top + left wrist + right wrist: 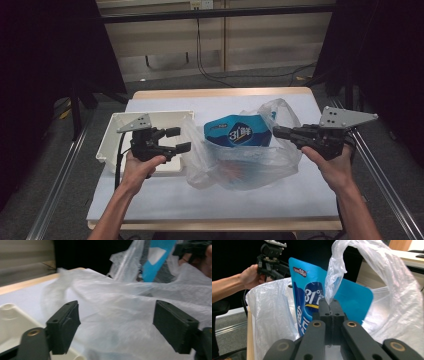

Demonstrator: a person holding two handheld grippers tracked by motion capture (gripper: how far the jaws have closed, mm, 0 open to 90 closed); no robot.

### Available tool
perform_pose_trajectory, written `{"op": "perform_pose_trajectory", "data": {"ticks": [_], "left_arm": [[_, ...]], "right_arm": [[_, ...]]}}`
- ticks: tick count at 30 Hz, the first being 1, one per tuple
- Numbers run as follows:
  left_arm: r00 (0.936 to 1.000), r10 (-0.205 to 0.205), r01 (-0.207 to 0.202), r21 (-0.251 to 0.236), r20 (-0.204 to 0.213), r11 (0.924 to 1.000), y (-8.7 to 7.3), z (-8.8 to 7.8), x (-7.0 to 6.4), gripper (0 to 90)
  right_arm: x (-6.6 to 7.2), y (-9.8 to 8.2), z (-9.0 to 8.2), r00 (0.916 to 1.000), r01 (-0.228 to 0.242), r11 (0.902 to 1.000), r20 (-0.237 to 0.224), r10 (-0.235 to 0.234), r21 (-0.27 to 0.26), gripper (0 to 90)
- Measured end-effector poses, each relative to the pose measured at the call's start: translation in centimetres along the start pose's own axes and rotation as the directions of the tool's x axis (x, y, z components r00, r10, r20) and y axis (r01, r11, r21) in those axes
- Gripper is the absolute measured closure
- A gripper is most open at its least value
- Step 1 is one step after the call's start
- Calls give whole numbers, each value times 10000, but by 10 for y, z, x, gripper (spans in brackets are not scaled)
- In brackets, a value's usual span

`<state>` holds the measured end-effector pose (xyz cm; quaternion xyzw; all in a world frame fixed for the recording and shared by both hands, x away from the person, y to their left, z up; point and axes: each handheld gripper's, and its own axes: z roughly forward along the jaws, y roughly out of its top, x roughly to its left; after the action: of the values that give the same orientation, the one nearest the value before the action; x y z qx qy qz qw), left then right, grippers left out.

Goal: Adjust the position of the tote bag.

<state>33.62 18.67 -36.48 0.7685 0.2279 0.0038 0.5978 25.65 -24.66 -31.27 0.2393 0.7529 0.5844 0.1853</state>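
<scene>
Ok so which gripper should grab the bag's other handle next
Left, probably. The left gripper is open beside the bag's loose left side, which lies between its jaws in its own view. The right gripper is shut on the right handle.

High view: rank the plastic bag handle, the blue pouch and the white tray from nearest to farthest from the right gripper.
1. plastic bag handle: pinched in the right gripper, at the bag's right side.
2. blue pouch: standing inside the bag, just left of the jaw tips.
3. white tray: far left of the table, under the left gripper.
</scene>
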Motion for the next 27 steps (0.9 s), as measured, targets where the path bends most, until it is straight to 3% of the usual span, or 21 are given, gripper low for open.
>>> {"op": "perform_pose_trajectory", "data": {"ticks": [2, 3, 4, 5, 6, 8, 9, 10, 11, 14, 19, 27], "left_arm": [[9997, -22, 18, 159, 261, 9999, 1, 7, -1, 212], [9993, -8, 1, 186, 381, 9998, 1, 8, -1, 260], [9990, 235, -244, 248, 388, 9994, 2, 12, -4, 413], [9990, 235, -244, 248, 388, 9994, 2, 12, -4, 479], [9981, 404, -413, 191, 467, 9990, 2, 13, -6, 479], [9977, 610, -618, 287, 291, 9977, 3, 15, -8, 753], [9972, 703, -709, 222, 268, 9972, 4, 14, -9, 827], [9972, 691, -698, 226, 292, 9973, 5, 13, -9, 827], [9972, 724, -727, 157, 179, 9972, 6, 12, -9, 888], [9973, 735, -735, -29, 85, 9973, 10, 6, -9, 900], [9929, 1183, -1185, -502, -75, 9917, 28, -8, -14, 900], [9759, 2149, -2180, -1367, -377, 9663, 68, -39, -31, 900]], "right_arm": [[0, 0, -2, 10000, 13, 10000, 8, -13, -28, 900], [0, 0, -3, 10000, 7, 10000, 15, -7, -34, 900], [0, -1, -4, 10000, 9, 10000, 31, -9, -23, 900], [0, -1, -4, 10000, 9, 10000, 31, -9, -23, 900], [0, -1, -4, 10000, 8, 10000, 31, -7, -29, 900], [0, -1, -4, 10000, 26, 10000, 30, -26, -69, 900], [0, -1, -4, 10000, 20, 9999, 28, -20, -105, 900], [0, -1, -4, 10000, 20, 9999, 28, -20, -105, 900], [0, -1, -4, 10000, 22, 9999, 27, -21, -122, 900], [-1, 0, -5, 10000, 45, 9999, 63, -44, -153, 900], [-5, 6, -9, 9997, -32, 9987, 222, 43, -499, 900], [-14, 25, -22, 9985, -139, 9927, 508, 201, -1201, 900]]}}
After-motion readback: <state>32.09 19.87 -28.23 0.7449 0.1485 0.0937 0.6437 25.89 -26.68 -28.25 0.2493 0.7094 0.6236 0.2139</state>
